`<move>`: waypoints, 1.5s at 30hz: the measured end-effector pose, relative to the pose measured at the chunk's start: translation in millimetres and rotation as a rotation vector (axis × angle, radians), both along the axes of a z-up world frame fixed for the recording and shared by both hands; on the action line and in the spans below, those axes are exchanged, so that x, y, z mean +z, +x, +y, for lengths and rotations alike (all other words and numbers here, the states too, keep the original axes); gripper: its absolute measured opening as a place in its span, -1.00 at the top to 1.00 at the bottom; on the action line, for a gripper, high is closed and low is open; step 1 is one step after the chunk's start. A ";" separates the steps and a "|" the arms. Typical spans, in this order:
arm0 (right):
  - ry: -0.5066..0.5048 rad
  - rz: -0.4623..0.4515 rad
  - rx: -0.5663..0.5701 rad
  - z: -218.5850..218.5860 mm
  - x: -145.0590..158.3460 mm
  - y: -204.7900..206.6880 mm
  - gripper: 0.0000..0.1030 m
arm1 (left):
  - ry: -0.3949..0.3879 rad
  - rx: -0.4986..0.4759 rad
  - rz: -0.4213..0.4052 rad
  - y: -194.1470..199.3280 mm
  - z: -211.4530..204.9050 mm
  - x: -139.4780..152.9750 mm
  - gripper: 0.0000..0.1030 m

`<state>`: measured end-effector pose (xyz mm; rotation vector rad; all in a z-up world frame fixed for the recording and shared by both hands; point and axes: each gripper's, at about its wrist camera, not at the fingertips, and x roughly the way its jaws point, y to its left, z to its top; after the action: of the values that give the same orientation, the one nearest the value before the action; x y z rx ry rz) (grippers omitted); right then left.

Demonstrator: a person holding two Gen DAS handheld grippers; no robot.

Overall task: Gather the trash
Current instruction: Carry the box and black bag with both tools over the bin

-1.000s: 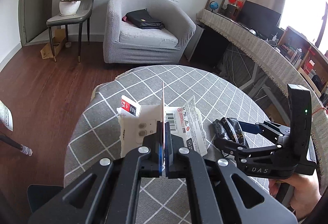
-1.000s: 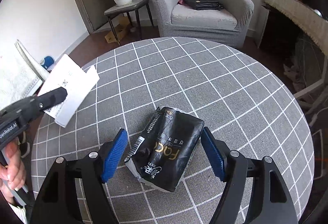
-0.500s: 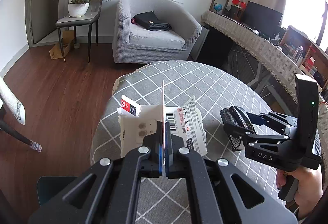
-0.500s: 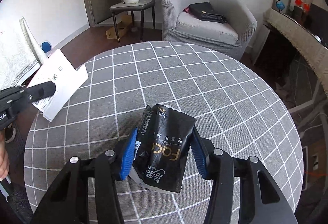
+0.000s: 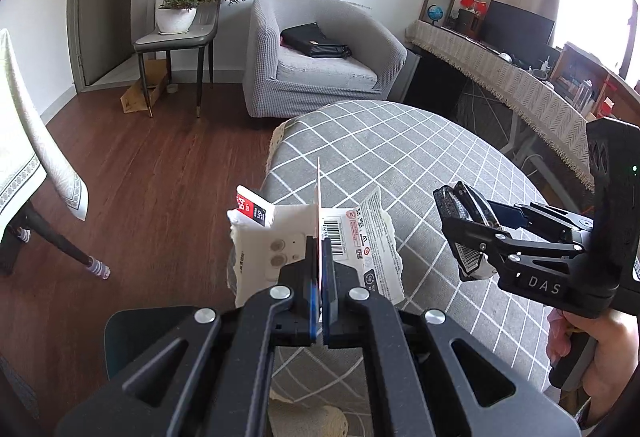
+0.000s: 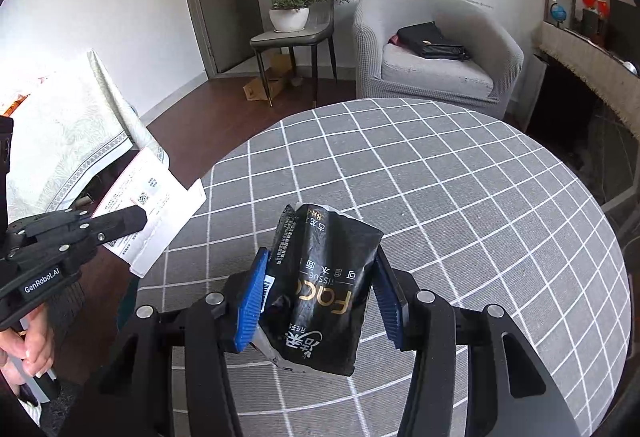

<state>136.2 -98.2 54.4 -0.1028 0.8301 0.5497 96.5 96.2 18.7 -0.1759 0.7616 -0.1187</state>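
Note:
My left gripper [image 5: 320, 257] is shut on a white paper package [image 5: 276, 249] with a barcode label and a red corner, held over the left edge of the round table [image 5: 400, 157]. The package also shows in the right wrist view [image 6: 156, 213], clamped by the left gripper [image 6: 136, 217]. My right gripper [image 6: 320, 277] is shut on a crumpled black tissue wrapper [image 6: 324, 285] with gold lettering, lifted above the table [image 6: 440, 177]. The wrapper shows in the left wrist view [image 5: 464, 225] in the right gripper [image 5: 452, 225].
A dark bin rim [image 5: 132, 333] shows low beside the table, under the left gripper. A grey armchair [image 5: 320, 57] with a black bag, a chair with a potted plant [image 5: 180, 17], a cloth-covered table [image 6: 60, 133] at left and a long desk [image 5: 500, 77] at right stand around.
My right gripper closed on the black wrapper and lifted it off the table. My left gripper moved left with the white package, off past the table's edge.

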 end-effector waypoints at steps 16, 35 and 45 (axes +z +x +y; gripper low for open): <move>0.074 0.005 0.098 56.4 2.1 -54.0 0.02 | 0.030 0.071 0.014 -63.9 60.3 -13.0 0.95; 0.106 0.052 0.208 120.5 -7.3 -68.8 0.02 | 0.085 0.146 0.177 -67.1 127.0 -82.2 0.95; 0.071 0.112 0.277 175.0 -27.9 -67.8 0.01 | 0.089 0.126 0.267 -71.1 144.3 -119.0 0.95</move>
<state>68.4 76.8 26.6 -0.1243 0.9104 0.8513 25.4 240.4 -100.3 -0.1559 1.0171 0.0602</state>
